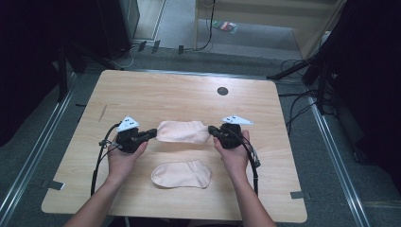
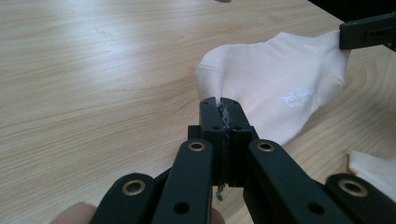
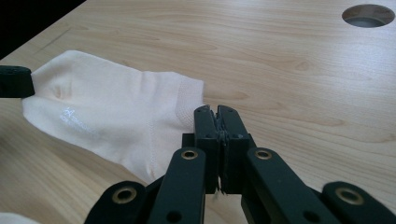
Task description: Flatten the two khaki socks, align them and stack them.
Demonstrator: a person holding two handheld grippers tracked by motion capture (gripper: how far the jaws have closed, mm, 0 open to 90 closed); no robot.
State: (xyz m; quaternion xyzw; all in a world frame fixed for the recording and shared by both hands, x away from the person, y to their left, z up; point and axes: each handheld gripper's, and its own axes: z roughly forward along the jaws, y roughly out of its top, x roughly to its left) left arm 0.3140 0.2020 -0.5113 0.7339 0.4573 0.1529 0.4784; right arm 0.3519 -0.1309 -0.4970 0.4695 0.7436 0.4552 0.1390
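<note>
Nearest the person, a second sock (image 1: 181,174) lies flat on the table (image 1: 142,90). Beyond it, a pale sock (image 1: 182,131) is stretched between the left gripper (image 1: 152,134) and right gripper (image 1: 211,129), each clamped tight on one end. A small white logo is seen on it from both gripper views (its lettering too faint to read). Farther off, a round hole (image 1: 222,91) is cut in the tabletop.

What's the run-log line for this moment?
left gripper: shut on far sock | right gripper: shut on far sock | near sock: flat on table
</note>
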